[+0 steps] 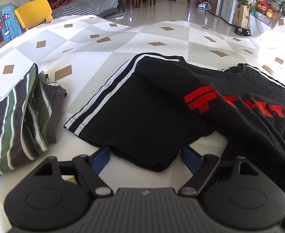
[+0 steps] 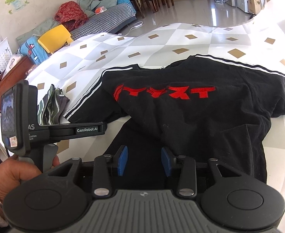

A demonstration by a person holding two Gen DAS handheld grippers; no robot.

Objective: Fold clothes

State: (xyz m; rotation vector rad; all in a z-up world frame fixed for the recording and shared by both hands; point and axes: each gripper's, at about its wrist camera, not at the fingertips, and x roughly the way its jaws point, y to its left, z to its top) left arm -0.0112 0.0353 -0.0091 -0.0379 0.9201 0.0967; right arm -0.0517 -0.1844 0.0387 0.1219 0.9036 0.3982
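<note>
A black T-shirt (image 1: 181, 97) with red lettering and white shoulder stripes lies face up on the table, its left sleeve folded in over the body. My left gripper (image 1: 146, 155) stands wide at the near corner of that folded sleeve. The cloth lies between its blue pads (image 1: 103, 155), and no pinch shows. In the right wrist view the shirt (image 2: 181, 106) spreads ahead. My right gripper (image 2: 144, 161) hovers over its lower hem part open, with black cloth under the gap and nothing gripped. A hand (image 2: 16, 172) holds the left gripper's handle at the left edge.
A folded green, grey and white striped garment (image 1: 20, 116) lies left of the shirt. The table wears a grey and white diamond cloth (image 1: 103, 44). Beyond its far edge stand a yellow chair (image 1: 33, 13) and a sofa piled with fabrics (image 1: 88, 5).
</note>
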